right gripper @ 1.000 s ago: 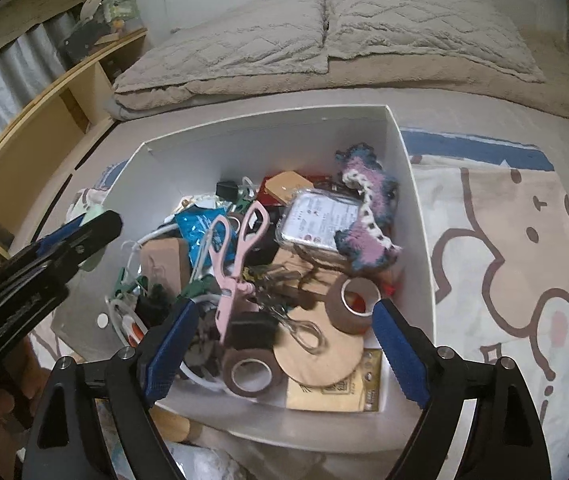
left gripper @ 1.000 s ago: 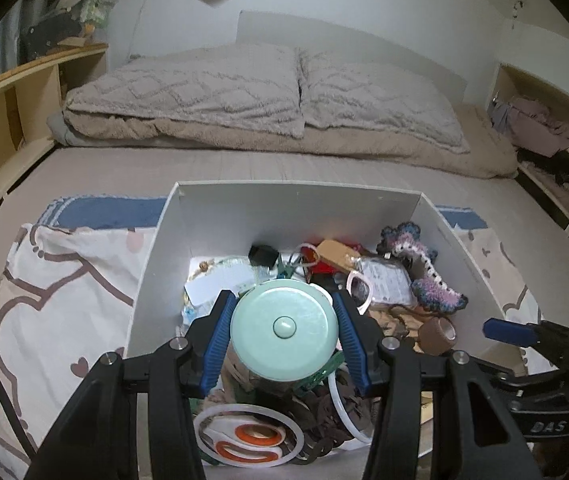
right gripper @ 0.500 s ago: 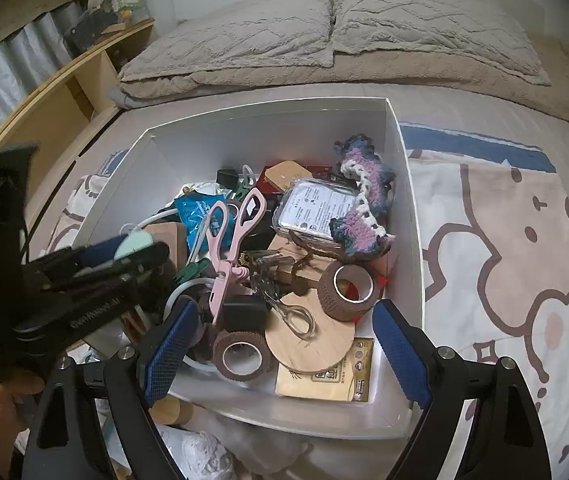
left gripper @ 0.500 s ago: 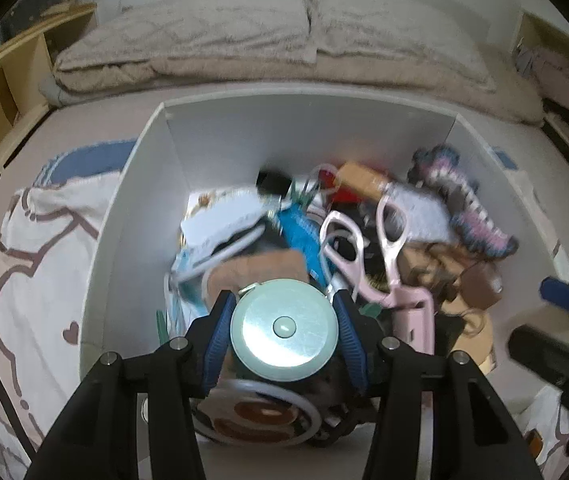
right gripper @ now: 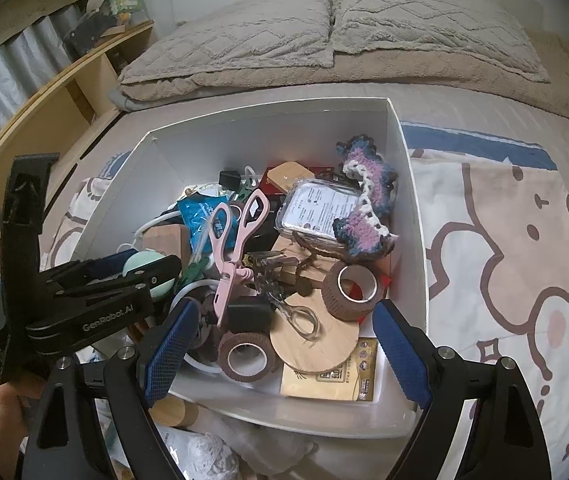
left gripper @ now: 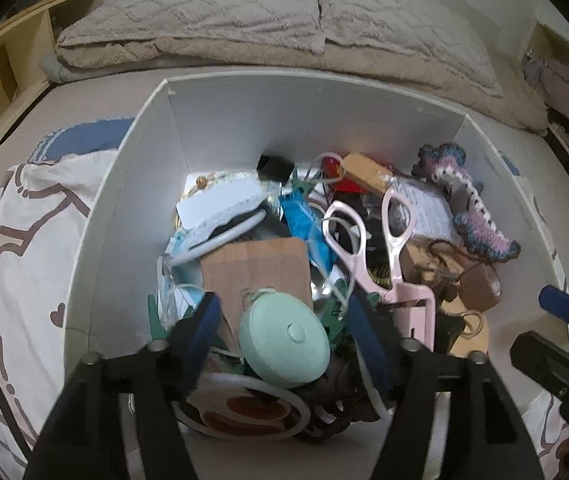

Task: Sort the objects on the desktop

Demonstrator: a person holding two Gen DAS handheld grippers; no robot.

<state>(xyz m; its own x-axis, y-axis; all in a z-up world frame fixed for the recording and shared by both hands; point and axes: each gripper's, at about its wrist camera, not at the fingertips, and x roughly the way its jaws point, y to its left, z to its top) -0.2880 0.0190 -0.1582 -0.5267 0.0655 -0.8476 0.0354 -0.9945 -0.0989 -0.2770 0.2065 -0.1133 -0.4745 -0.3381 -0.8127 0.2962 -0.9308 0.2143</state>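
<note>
The round mint-green disc (left gripper: 284, 346) is smooth matt plastic. The white rectangular box (right gripper: 412, 208) looks like smooth matt card. The pink scissors (right gripper: 236, 248) have glossy plastic handles. Against the box's right wall lies a purple-and-blue crocheted yarn piece (right gripper: 364, 200), rough and woolly. Near the front edge, two brown tape rolls (right gripper: 350, 290) look coarse and fabric-like beside a pale round wooden disc (right gripper: 324, 344) with visible grain. The grey-beige pillows (right gripper: 324, 24) are textured cloth.
</note>
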